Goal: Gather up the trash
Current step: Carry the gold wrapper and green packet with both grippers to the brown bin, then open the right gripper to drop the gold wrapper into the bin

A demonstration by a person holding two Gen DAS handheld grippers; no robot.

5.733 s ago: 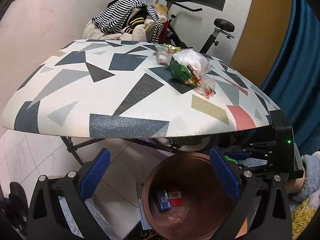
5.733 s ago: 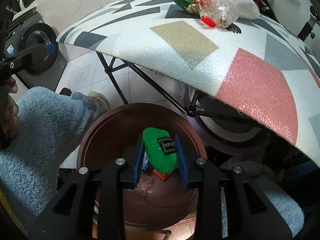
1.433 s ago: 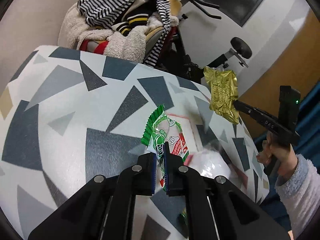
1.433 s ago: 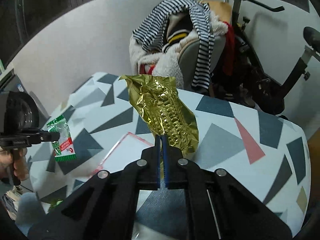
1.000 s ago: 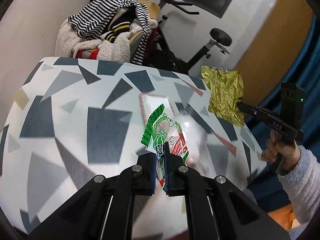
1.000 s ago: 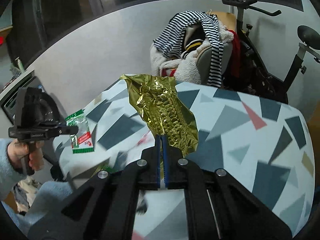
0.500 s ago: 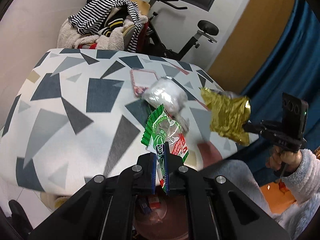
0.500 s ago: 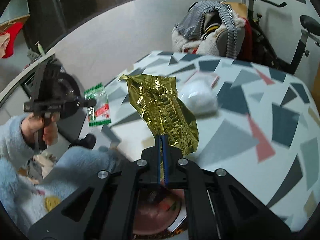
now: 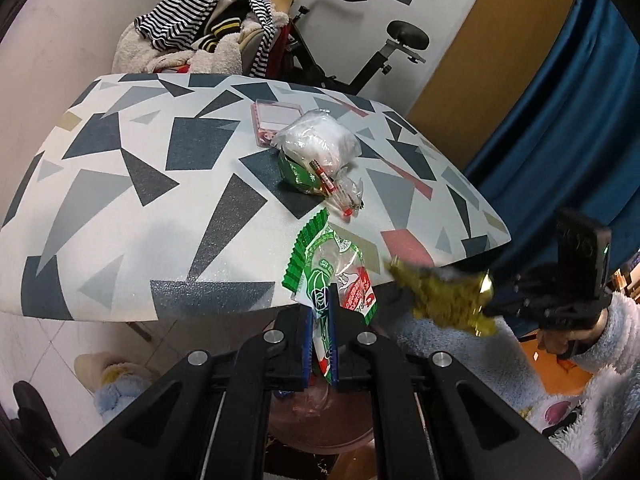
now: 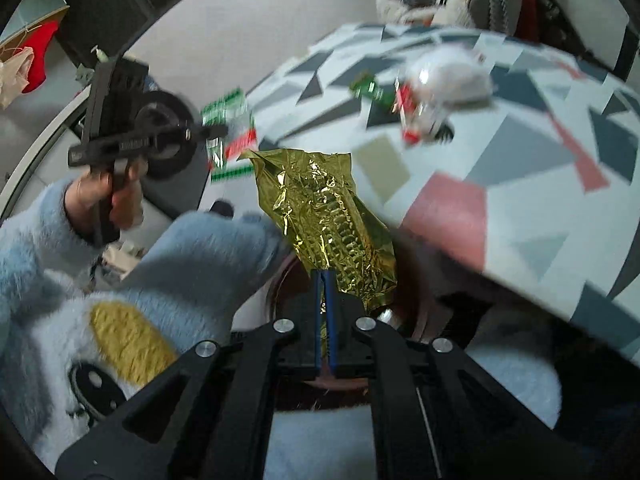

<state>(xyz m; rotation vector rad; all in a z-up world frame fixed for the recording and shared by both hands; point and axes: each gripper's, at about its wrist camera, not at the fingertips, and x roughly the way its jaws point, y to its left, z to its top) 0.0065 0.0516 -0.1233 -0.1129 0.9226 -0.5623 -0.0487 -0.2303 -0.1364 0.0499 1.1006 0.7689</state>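
Observation:
My left gripper is shut on a green, white and red snack wrapper, held off the table's near edge above the brown bin. My right gripper is shut on a crumpled gold foil wrapper, held over the bin's rim. The gold wrapper shows blurred in the left wrist view; the green wrapper shows in the right wrist view. More trash lies on the patterned table: a clear plastic bag, a green packet and a small red-capped tube.
A pink flat packet lies at the table's far side. A chair piled with striped clothes and an exercise bike stand behind the table. Blue curtain hangs at right. Fluffy blue sleeves crowd the bin.
Both grippers have pulled back from over the table and dropped toward the bin, each still holding its wrapper. The gold wrapper has come lower and closer to the left gripper.

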